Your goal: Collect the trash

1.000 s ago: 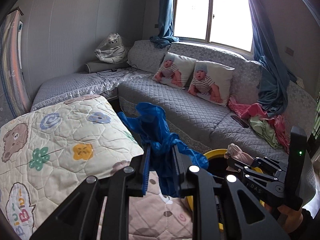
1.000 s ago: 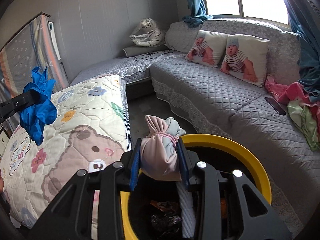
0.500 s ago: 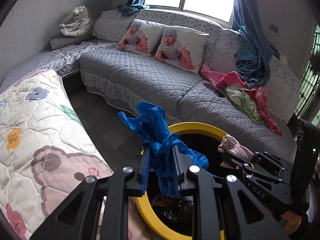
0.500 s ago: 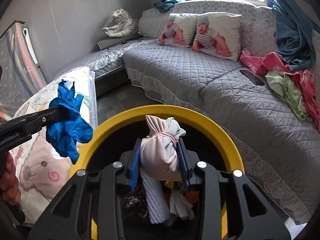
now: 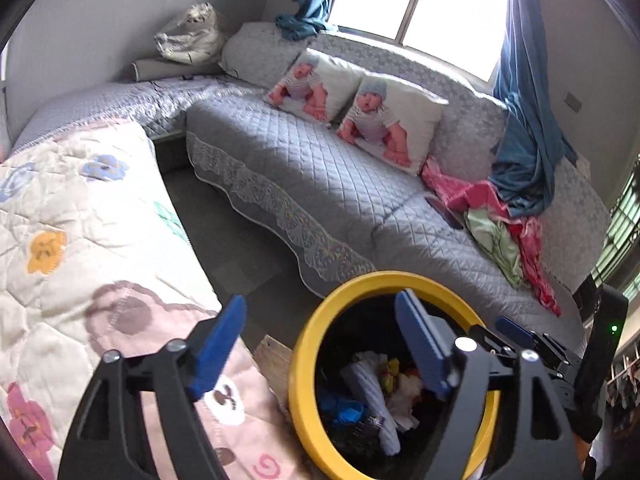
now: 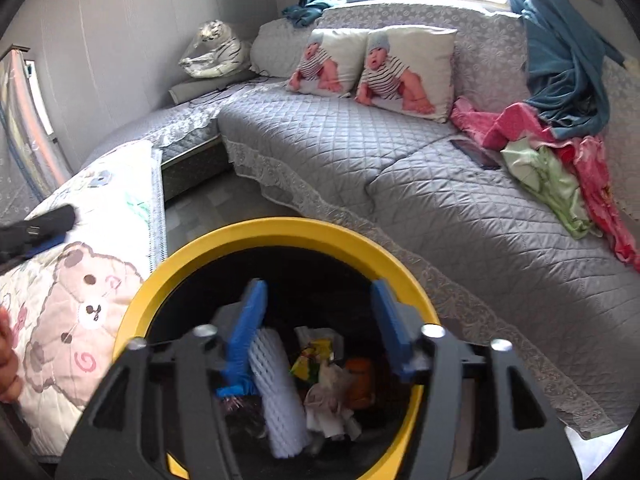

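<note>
Yellow-rimmed bin [image 5: 304, 364] sits low centre-right in the left wrist view, its black inside part full: white foam netting [image 5: 374, 396], a blue scrap [image 5: 340, 410], mixed wrappers. Left gripper [image 5: 320, 344] is spread wide and carries nothing; its right pad hangs over the bin mouth, its left pad over the quilt [image 5: 80, 248]. Right gripper [image 5: 516, 334] shows at the right edge, near the rim; from this view I can't tell how it stands.

Right wrist view: right gripper [image 6: 320, 328] also spread, empty, directly above the bin [image 6: 280, 230]. Foam netting [image 6: 278, 388] stands just beside the left pad, with a yellow wrapper [image 6: 314, 358] and pale crumpled paper [image 6: 328, 400] in the middle. Trash is in the bin, none in either tool. Left gripper's tip [image 6: 44, 222] is visible far left over the quilt [image 6: 96, 280].

Risks, as I judge them:
- Both tools crowd one opening, so pulling out together could knock fingers or catch the rim and tip the bin.
- Foam netting stands tall near the pad, so a lift could snag it and drag it out.
- Bin looks close to full, so light pieces may spill.

Room: bear-and-flower quilted surface on the left, a narrow strip of dark floor [image 6: 224, 204] between it and a grey quilted corner sofa [image 6: 360, 148]. Two baby-print cushions [image 6: 404, 68], pink and green clothes [image 6: 552, 152] at the right end, a dark phone-like slab [image 6: 474, 154] beside them, blue curtains [image 5: 524, 120], a bright window [image 5: 416, 4].
</note>
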Demonstrator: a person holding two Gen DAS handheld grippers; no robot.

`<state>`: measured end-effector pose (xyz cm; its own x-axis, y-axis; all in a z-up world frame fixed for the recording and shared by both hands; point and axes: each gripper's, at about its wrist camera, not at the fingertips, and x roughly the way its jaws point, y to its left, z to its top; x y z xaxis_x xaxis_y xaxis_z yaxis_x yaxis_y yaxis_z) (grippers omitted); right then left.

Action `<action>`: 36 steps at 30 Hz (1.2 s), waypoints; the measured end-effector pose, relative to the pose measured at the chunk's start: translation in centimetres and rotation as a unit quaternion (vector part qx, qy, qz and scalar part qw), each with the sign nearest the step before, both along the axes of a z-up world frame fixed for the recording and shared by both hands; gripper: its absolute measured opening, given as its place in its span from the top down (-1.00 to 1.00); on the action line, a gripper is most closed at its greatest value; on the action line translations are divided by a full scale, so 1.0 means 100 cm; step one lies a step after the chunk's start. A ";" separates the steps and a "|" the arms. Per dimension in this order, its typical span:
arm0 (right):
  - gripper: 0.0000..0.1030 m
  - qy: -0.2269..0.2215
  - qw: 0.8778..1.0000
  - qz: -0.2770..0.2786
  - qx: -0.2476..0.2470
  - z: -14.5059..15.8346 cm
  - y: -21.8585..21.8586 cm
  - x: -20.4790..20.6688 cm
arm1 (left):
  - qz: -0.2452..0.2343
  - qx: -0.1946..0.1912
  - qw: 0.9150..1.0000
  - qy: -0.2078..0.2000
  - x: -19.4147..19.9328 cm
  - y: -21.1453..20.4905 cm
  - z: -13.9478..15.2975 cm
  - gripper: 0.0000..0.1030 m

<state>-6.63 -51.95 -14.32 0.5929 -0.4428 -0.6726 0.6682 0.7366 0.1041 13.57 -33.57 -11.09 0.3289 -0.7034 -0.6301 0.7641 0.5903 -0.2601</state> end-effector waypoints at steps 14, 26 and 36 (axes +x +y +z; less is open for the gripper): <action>-0.84 -0.002 0.994 -0.007 -0.109 0.022 0.061 0.049 | 0.167 -0.054 0.976 -0.132 0.019 0.156 0.068 -0.85; -0.84 -0.123 0.969 0.153 -0.148 0.081 0.218 0.092 | 0.341 -0.035 0.920 -0.188 0.006 0.322 0.073 -0.85; -0.84 -0.155 0.955 0.198 -0.155 0.098 0.294 0.094 | 0.427 -0.008 0.873 -0.235 -0.040 0.382 0.082 -0.85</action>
